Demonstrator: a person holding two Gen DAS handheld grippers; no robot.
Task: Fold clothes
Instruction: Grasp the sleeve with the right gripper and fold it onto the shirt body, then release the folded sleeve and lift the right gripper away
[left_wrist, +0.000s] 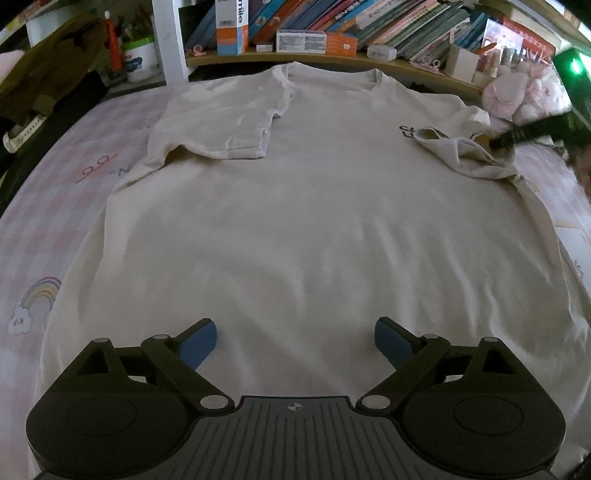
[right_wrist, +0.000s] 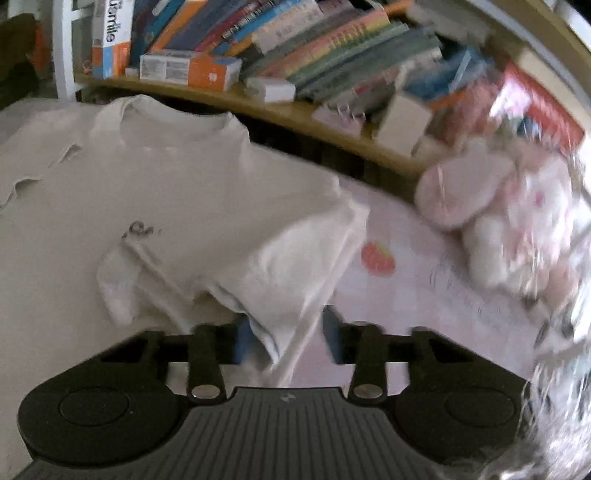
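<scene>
- Left wrist view: cream T-shirt (left_wrist: 295, 221) lies flat, neck away from the camera, on a pink checked bedsheet (left_wrist: 55, 221).
- Left sleeve (left_wrist: 229, 122) is already folded in over the chest, hem showing.
- Right sleeve (left_wrist: 469, 155) is bunched and partly turned in, next to a small dark print on the chest.
- Left gripper (left_wrist: 295, 339) hangs over the lower body of the shirt, blue pads spread wide, nothing between them.
- A dark blurred tool at the right sleeve in this view is the right gripper (left_wrist: 517, 136).
- Right wrist view, blurred: right gripper (right_wrist: 288, 339) sits at the sleeve's (right_wrist: 277, 280) outer edge.
- Its pads stand apart with the sleeve cloth hanging between them. The left pad is against the cloth and the right pad looks clear of it, so there is no firm pinch.
- T-shirt (right_wrist: 184, 192) fills the left half; bedsheet (right_wrist: 406, 295) is bare on the right.
- Pink-white plush toy (right_wrist: 498, 206) lies beyond the sleeve, apart from it.
- Bookshelf (left_wrist: 369, 22) runs behind the bed.
</scene>
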